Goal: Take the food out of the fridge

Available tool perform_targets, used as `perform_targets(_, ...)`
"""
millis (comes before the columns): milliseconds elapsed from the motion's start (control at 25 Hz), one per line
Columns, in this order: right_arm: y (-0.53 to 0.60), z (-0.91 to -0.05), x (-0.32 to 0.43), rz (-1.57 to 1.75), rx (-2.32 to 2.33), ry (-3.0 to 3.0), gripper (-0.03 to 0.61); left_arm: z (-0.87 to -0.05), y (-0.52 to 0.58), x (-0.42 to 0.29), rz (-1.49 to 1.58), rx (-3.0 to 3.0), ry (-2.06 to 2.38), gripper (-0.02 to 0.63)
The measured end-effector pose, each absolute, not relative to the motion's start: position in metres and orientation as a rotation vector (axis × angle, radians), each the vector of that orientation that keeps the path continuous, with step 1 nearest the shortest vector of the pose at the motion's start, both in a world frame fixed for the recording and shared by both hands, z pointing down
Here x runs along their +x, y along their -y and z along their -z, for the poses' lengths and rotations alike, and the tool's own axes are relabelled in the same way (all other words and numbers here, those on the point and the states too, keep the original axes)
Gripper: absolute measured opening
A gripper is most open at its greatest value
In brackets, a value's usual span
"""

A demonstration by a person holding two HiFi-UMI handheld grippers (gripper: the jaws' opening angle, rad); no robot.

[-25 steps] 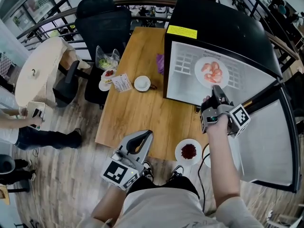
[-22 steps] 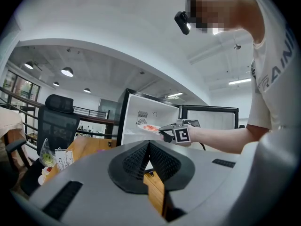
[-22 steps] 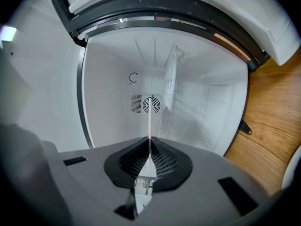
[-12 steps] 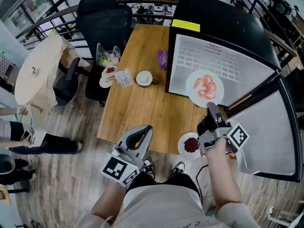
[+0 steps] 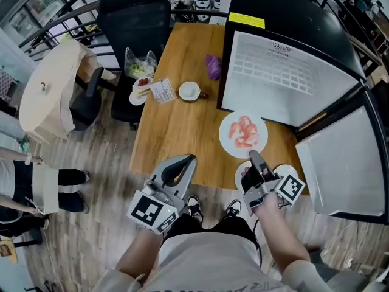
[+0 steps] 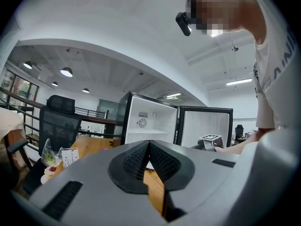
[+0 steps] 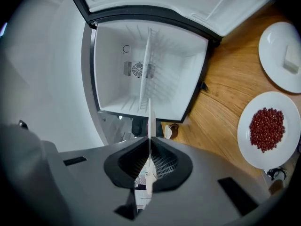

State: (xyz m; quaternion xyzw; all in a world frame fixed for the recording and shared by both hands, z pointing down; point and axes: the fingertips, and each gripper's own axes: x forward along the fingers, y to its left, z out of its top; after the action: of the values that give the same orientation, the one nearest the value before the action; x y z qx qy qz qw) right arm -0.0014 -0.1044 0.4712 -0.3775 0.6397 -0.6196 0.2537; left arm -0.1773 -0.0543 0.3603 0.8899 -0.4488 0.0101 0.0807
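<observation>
Right hand-held gripper (image 5: 253, 157) is out over the near edge of the wooden counter (image 5: 176, 132), and its own view gives the clear picture: the jaws are pressed in on the thin white rim of the shrimp plate (image 7: 149, 117), seen edge-on and running straight up at 12 o'clock from the jaw line (image 7: 149, 149). From the head view, the shrimp plate (image 5: 243, 134) sits outside the fridge (image 5: 292, 78), over the counter just in front of the open cabinet, at 12 o'clock from the right gripper's tips; whether it is resting on the wood or held just above it, I cannot tell. The fridge stands at 1 o'clock in the head view, door swung wide to the right, white interior facing the camera. Down in the right gripper view, a plate of red beans (image 7: 247, 147) lies on the counter at 3 o'clock, and a second white plate (image 7: 275, 69) carrying a pale block sits beyond it at 2 o'clock. Over on the other side, the left hand-held gripper (image 5: 189, 159) hangs off the counter's near edge at 7 o'clock, its jaws pressed together with nothing between them (image 6: 149, 145). Farther up the counter at 11 o'clock are a small white cup (image 5: 189, 90) and a purple item (image 5: 213, 67).
</observation>
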Motion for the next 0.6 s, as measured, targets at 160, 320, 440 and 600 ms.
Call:
perform_targets(160,0.084,-0.496,-0.019,1.737,-0.993,-1.747,0.031,-0.366,0.05,-0.185,-0.043,2.652,1.335,0.008)
perform_targets(320,0.065,-0.524,-0.04,1.801,-0.973,-1.78,0.031,-0.371,0.048,-0.192,-0.055,2.639,1.331,0.008)
perform_targets(440,0.051,-0.546,-0.055,1.876,-0.934,-1.774,0.031,-0.376,0.046,-0.195,-0.066,2.633,1.325,0.008)
perform_targets(600,0.034,-0.57,-0.068,1.937,-0.904,-1.785,0.031,-0.377,0.044,-0.199,-0.061,2.624,1.331,0.008)
